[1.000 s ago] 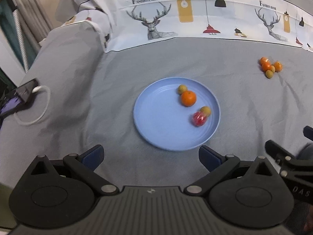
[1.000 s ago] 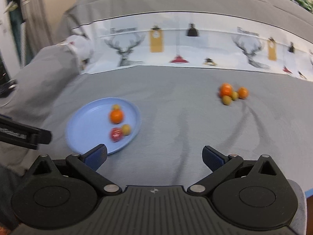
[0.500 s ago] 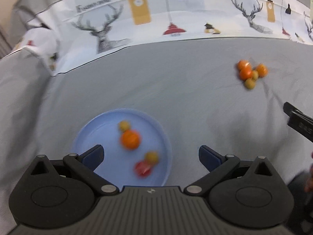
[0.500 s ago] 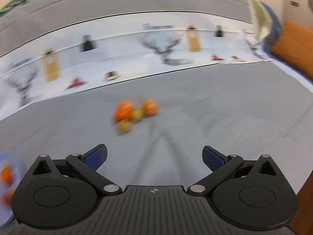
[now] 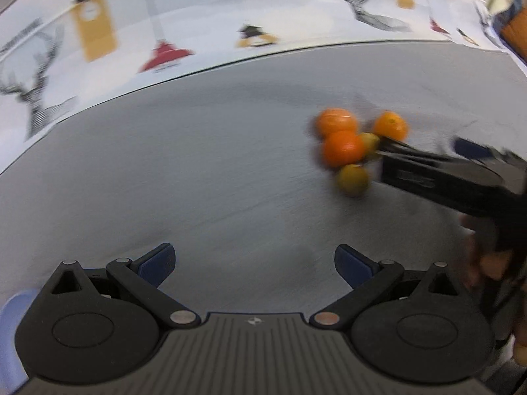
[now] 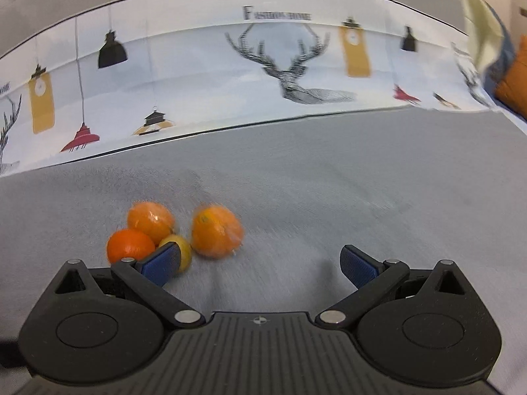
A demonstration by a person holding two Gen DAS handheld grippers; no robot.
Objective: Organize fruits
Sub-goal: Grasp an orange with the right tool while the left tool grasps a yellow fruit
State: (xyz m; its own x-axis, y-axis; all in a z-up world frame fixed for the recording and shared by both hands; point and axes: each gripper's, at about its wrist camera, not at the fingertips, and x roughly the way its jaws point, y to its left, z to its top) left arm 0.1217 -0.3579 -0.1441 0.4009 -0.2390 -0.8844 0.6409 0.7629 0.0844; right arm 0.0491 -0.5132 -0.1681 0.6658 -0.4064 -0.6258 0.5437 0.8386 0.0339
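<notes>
Three oranges (image 6: 150, 219) (image 6: 130, 247) (image 6: 217, 232) and a small yellow fruit (image 6: 179, 247) lie bunched on the grey cloth. My right gripper (image 6: 260, 265) is open just in front of them, its left fingertip overlapping the yellow fruit. In the left wrist view the same cluster (image 5: 342, 148) shows a second yellow-green fruit (image 5: 352, 179), and the right gripper (image 5: 425, 156) reaches in from the right, its tip at the bunch. My left gripper (image 5: 255, 260) hangs open over bare cloth, short of the fruit. A sliver of the blue plate (image 5: 13, 309) shows at the lower left.
A white printed fabric band (image 6: 263, 75) with deer and lamps runs across behind the grey cloth. An orange cushion (image 6: 513, 79) sits at the far right. A hand (image 5: 487, 263) holds the right gripper's body.
Both views have swung right and closed in on the fruit cluster. The blue plate has slid to the left view's lower-left edge. The right gripper has come up to the bunch.
</notes>
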